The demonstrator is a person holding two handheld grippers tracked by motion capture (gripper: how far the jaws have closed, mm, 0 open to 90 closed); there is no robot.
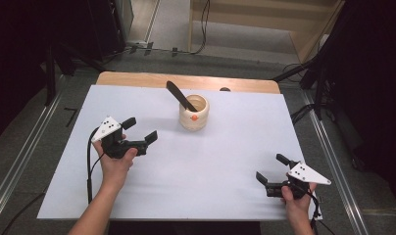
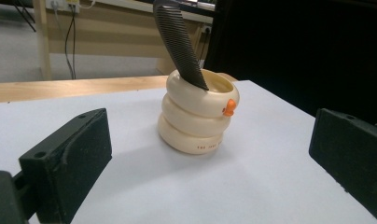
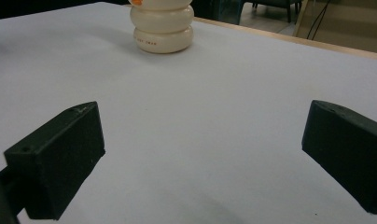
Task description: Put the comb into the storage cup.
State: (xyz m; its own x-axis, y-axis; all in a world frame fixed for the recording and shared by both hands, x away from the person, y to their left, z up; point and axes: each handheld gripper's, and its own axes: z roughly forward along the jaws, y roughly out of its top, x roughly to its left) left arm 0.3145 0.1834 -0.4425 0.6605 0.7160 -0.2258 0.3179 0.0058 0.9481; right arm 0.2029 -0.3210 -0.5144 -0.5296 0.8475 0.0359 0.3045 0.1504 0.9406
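Cream ringed cup (image 1: 194, 113) (orange knob, perhaps a beak) upright mid-table, black comb (image 1: 181, 96) leaning inside.

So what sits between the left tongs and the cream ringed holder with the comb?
Nothing: in the high view, bare white tabletop separates the open left tongs from the cream ringed holder.

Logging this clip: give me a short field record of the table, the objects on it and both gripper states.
surface: white table
holder: cream ringed cup with orange knob, upright, far centre
contents: black comb leaning out of the cup
left hand-held gripper: open, empty, nearer the cup, aimed at it
right hand-held gripper: open, empty, near front right edge
contact: neither gripper touches the cup
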